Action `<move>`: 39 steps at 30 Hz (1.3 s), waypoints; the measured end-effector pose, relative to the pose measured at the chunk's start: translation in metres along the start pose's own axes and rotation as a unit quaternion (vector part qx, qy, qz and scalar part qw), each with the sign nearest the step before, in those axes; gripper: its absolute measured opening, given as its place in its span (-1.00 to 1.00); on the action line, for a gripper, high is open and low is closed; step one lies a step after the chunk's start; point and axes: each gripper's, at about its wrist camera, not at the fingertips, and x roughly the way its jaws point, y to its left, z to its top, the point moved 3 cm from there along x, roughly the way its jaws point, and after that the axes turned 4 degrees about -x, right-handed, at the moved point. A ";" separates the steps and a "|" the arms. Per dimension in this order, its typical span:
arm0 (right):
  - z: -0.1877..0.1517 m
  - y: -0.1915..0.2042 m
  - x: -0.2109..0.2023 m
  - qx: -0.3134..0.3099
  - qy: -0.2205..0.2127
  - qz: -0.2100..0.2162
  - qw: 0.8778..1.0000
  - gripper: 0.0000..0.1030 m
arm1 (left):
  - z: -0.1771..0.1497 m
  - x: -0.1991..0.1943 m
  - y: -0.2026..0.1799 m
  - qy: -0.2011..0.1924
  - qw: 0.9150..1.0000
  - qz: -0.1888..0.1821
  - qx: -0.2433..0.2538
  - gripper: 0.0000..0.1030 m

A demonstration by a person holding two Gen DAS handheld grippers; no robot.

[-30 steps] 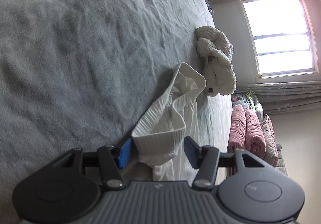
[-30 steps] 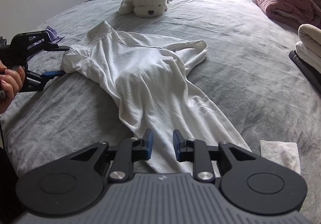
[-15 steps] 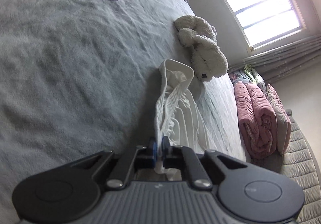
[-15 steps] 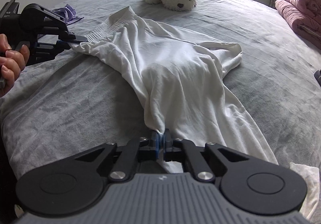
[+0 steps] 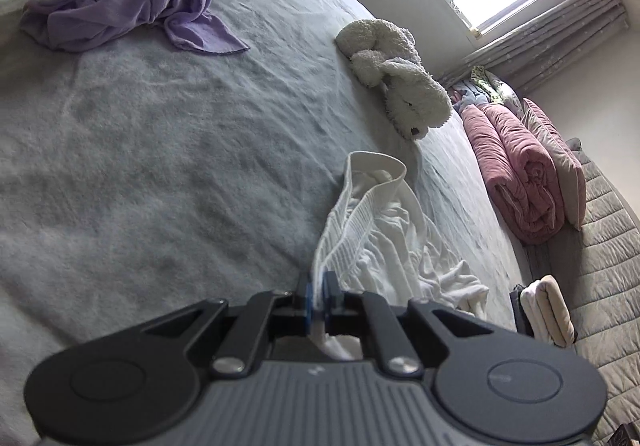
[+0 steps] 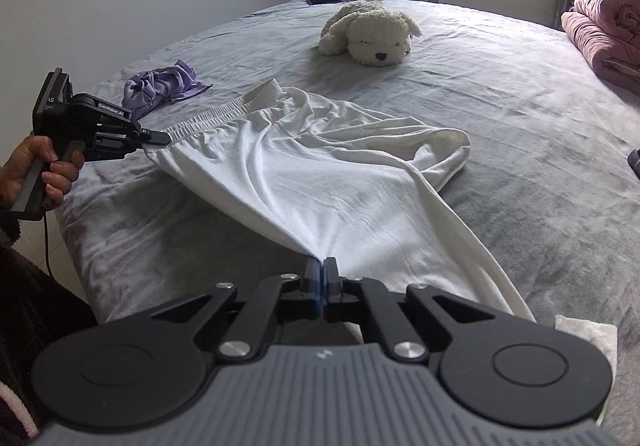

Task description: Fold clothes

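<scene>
White trousers [image 6: 320, 182] with a ribbed elastic waistband [image 6: 224, 114] lie stretched across the grey bed [image 6: 520, 106]. My left gripper [image 5: 319, 288] is shut on the waistband's near corner; in the right wrist view the same left gripper [image 6: 158, 137] is held by a hand at the bed's left edge. My right gripper [image 6: 321, 278] is shut on the trousers' near leg end, with the fabric pulled taut between both grips. The trousers [image 5: 384, 246] bunch up beyond the left jaws. One leg lies folded toward the right.
A crumpled purple garment [image 6: 160, 84] lies at the left of the bed, and a white plush dog [image 6: 370, 30] farther back. Rolled pink quilts [image 6: 604, 30] sit at the right, folded light laundry [image 5: 548, 310] beside the bed, and a small white cloth [image 6: 588, 330] near my right gripper.
Both grippers closed from open onto the trousers, left on the waistband, right on the leg end. Both lifted slightly and the cloth drew taut; the left gripper rolled and shifted.
</scene>
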 end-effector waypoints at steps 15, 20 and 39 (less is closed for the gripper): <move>-0.001 0.031 0.034 -0.002 0.058 0.085 0.995 -0.70 | 0.006 -0.018 0.018 0.009 0.993 0.071 0.095 -0.46; 0.014 0.013 0.034 0.025 0.034 0.057 0.997 -0.10 | 0.013 -0.029 0.005 -0.033 0.991 0.064 0.109 0.04; 0.045 -0.068 0.070 0.198 0.039 -0.018 0.979 -0.07 | -0.003 0.013 -0.069 -0.010 0.986 0.014 0.166 0.48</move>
